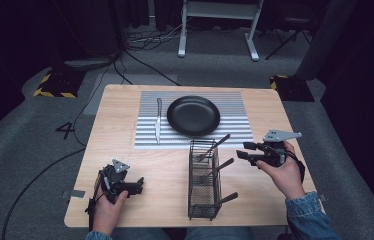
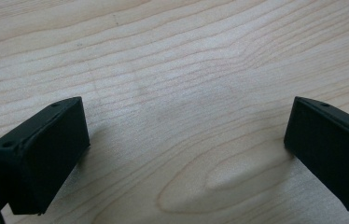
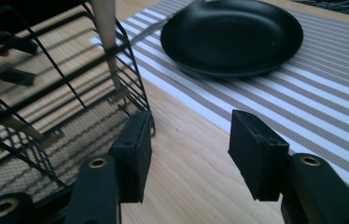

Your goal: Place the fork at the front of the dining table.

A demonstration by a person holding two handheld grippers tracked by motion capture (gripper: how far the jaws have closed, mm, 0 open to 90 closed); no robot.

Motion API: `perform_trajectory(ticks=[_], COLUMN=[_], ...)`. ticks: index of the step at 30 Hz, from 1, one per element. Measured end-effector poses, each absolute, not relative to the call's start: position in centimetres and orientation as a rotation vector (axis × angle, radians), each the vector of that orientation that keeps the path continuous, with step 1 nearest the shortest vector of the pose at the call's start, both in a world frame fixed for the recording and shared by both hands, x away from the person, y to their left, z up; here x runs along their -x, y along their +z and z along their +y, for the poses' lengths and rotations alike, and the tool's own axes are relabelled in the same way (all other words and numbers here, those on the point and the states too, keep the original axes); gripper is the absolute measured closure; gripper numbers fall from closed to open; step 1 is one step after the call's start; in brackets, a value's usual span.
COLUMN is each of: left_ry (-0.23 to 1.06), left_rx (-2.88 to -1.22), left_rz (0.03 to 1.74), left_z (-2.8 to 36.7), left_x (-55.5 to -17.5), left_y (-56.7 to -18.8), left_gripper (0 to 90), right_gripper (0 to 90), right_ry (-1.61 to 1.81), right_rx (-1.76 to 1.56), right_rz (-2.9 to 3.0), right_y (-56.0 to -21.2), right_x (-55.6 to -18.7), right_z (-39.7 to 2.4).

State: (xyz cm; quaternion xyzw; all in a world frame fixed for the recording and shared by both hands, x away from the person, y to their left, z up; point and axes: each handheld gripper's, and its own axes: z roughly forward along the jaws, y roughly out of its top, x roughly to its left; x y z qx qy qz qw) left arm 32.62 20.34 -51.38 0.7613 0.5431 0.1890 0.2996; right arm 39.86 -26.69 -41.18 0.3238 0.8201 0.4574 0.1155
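A black wire cutlery basket [image 1: 204, 180] stands on the wooden table [image 1: 120, 150] at front centre, with three utensils [image 1: 216, 145] leaning in it, handles to the right. My right gripper [image 1: 242, 151] hovers just right of the basket's far end, open, nothing between its jaws. In the right gripper view the right gripper [image 3: 189, 140] hangs over bare wood, the basket [image 3: 32, 116] at the left jaw and a pale utensil handle [image 3: 105, 28] rising inside. My left gripper [image 1: 137, 185] rests at front left; its left gripper [image 2: 186, 135] jaws stand wide open over bare wood.
A black plate [image 1: 193, 115] sits on a striped placemat [image 1: 235, 102] at the table's far side, a knife [image 1: 158, 120] lying to its left. The plate [image 3: 231, 35] lies ahead of the right jaws. Cables and a desk frame are on the floor beyond.
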Motion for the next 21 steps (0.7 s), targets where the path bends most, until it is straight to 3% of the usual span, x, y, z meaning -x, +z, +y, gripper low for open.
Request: perform_trajectory(ticks=[12, 21], left_ry=[0.502, 0.502], left_rx=[-2.022, -2.021], left_rz=[1.442, 1.442], left_z=[20.3, 20.3], left_x=[-32.6, -32.6], left_y=[-51.4, -51.4], left_gripper=[0.1, 0.1], right_gripper=[51.5, 55.5], right_ry=[1.440, 1.497], right_rx=[-0.840, -0.810], right_rz=[2.422, 2.463], right_y=[-38.7, -38.7], right_x=[-39.9, -40.9], right_z=[-24.1, -22.0])
